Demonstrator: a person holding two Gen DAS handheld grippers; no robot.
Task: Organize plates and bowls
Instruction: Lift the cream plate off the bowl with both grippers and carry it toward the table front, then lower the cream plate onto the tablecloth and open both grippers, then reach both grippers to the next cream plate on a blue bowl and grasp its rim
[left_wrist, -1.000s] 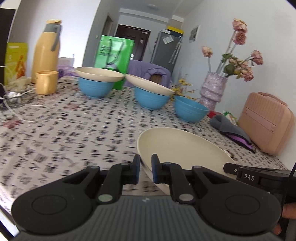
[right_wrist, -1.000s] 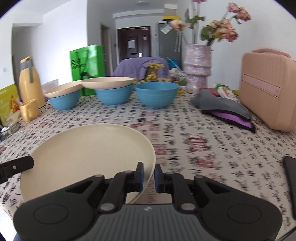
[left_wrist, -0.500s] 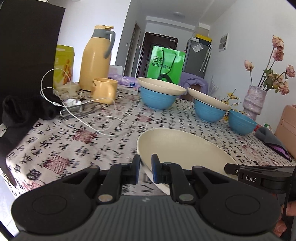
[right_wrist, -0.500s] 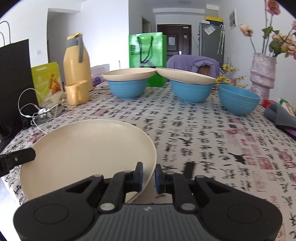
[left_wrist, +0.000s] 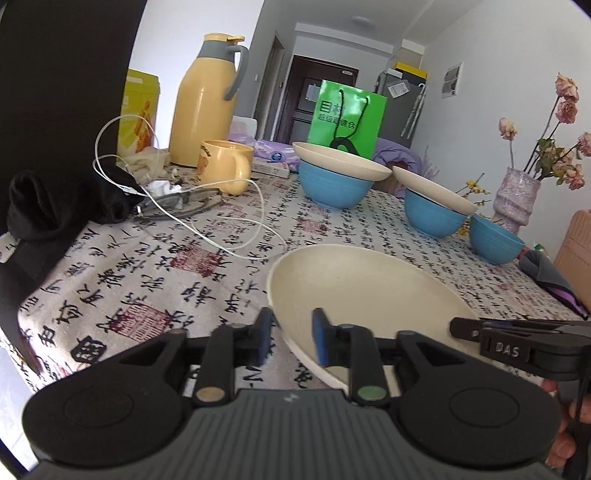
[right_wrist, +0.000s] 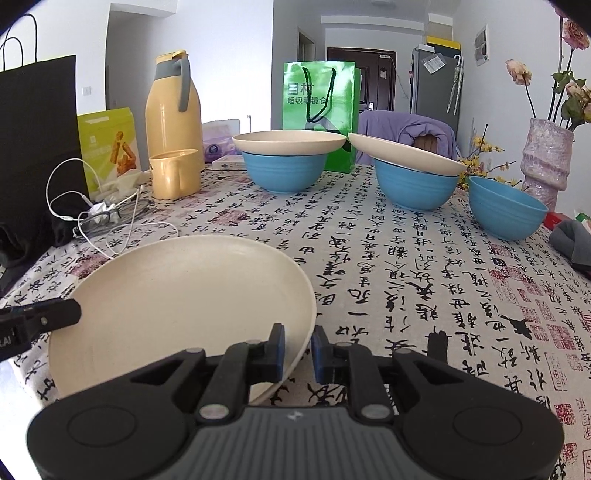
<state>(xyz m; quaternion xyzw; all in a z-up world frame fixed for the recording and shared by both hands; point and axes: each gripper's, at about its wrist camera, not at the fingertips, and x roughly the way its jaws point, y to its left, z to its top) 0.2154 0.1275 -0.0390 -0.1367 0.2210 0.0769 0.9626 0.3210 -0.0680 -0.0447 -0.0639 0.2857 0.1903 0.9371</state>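
- Now, from the left wrist view: my left gripper (left_wrist: 291, 341) has its fingers spread. The near rim of the cream plate (left_wrist: 369, 291) sits in the gap between them, with space showing on either side, so nothing is pinched.
- That plate lies low over the tablecloth (left_wrist: 147, 295), just ahead and to the right of these fingers. I cannot tell whether it rests on the cloth.
- At the plate's far right edge, the black tip of my right gripper (left_wrist: 480, 328) reaches in.
- Farther ahead stands the left blue bowl (left_wrist: 334, 184) with a level plate (left_wrist: 340, 160) on top. Right of it is the middle blue bowl (left_wrist: 432, 218), which carries a tilted plate (left_wrist: 432, 188). Beyond that comes the bare blue bowl (left_wrist: 495, 240).
- Ahead to the left, a white cable (left_wrist: 229, 229) loops over the cloth in front of a yellow mug (left_wrist: 225, 166).

- Next, from the right wrist view: my right gripper (right_wrist: 297, 350) has its pads drawn close onto the right rim of the cream plate (right_wrist: 192, 291), clamping it. The plate spreads out to the left of the fingers.
- My left gripper (right_wrist: 44, 317) shows as a black tip at the plate's left edge.
- Well ahead, the three bowls stand in a row: left blue bowl (right_wrist: 284, 171), middle blue bowl (right_wrist: 413, 188) and bare blue bowl (right_wrist: 506, 210). The bare one is farthest right.
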